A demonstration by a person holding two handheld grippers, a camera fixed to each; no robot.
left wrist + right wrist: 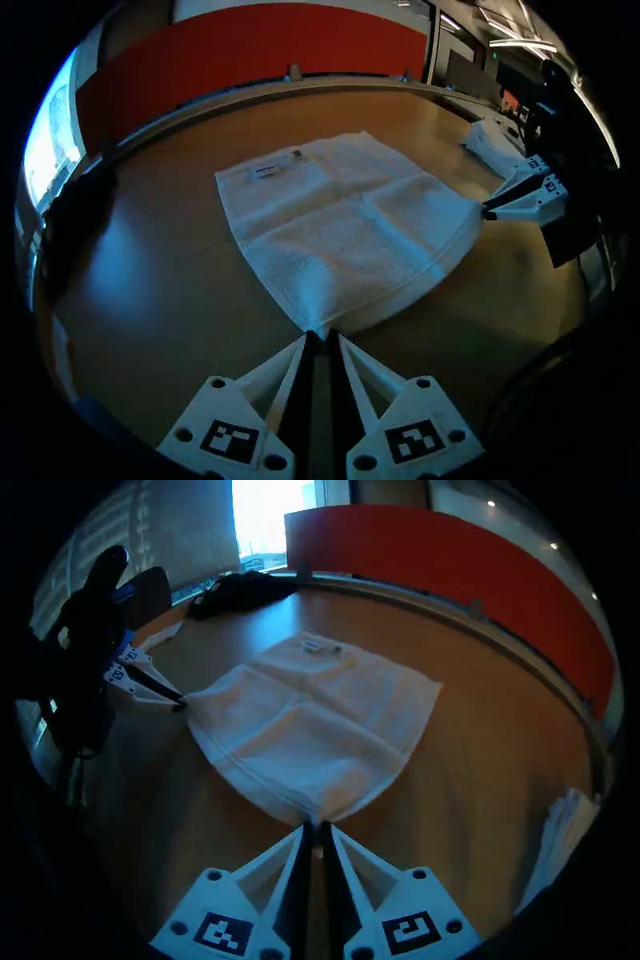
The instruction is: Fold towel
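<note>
Table: a broad wooden top with a red panel behind its far edge. That's your whole working surface.
Towel: the white towel lies spread in the middle of the table. Its creases cross at the centre, and you hold its two near corners.
Pile of folded cloths: a white pile sits at the table's edge off to your right, well apart from the towel.
Left gripper: your left gripper has its fingers clenched together on one near corner, the cloth pinched right at the tips.
Right gripper: your right gripper is clamped the same way on the other near corner. The edge between the two bows a little.
Tag: a small tag lies on the towel by its far edge, a handy mark for that side.
Step in hand: this looks like the start of the first fold, with nothing doubled over yet.
Doing it well: draw your hands slightly apart so the bowed edge goes taut. Raise both corners together and level, then carry them over towards the tag side.
Landing: line each held corner up with its far corner, letting the cross crease become the fold line. Only then let go.
Watch for: one hand running ahead, which would probably skew the fold. Lifting too high could drag the whole towel across the wood.
</note>
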